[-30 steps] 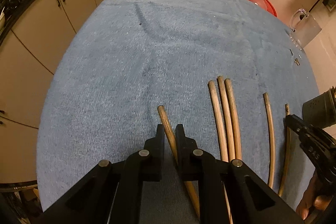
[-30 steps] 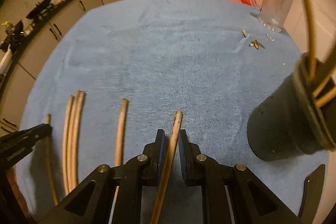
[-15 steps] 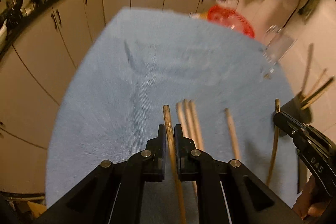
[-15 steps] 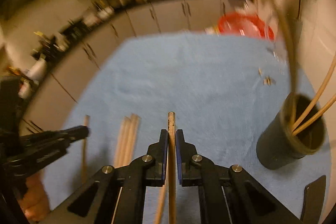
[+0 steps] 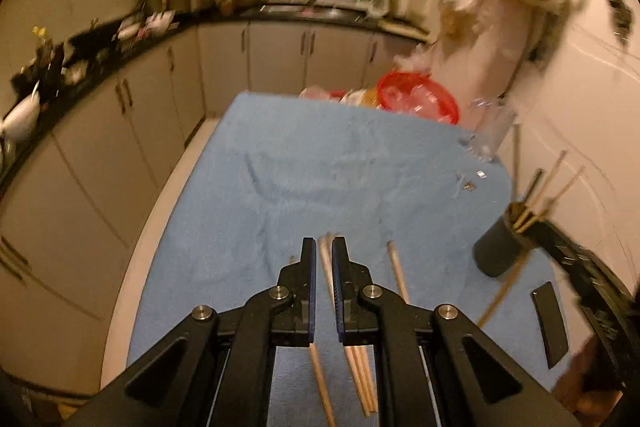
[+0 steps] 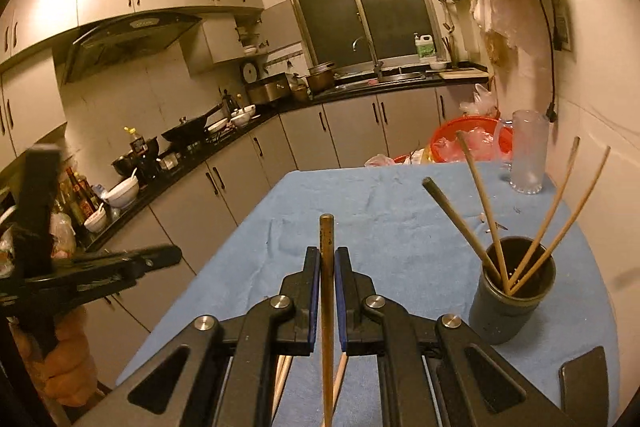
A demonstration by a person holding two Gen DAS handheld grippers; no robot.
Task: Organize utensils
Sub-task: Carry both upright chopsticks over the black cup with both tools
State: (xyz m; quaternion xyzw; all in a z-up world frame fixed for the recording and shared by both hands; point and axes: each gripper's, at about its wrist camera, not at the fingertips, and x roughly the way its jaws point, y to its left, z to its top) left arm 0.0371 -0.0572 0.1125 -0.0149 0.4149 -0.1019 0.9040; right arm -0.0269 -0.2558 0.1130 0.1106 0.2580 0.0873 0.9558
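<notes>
Your right gripper (image 6: 327,261) is clamped on one chopstick (image 6: 327,291) raised above the blue cloth (image 6: 372,211) left of the dark cup (image 6: 510,301), while your left gripper (image 5: 320,259) stands parted over loose chopsticks (image 5: 362,371) lying there.

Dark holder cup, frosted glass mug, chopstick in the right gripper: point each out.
Dark holder cup (image 6: 505,319), right wrist view, front wall.
Frosted glass mug (image 6: 527,151), right wrist view, body.
Chopstick (image 6: 327,239), right wrist view, shaft above the right gripper (image 6: 327,251).
</notes>
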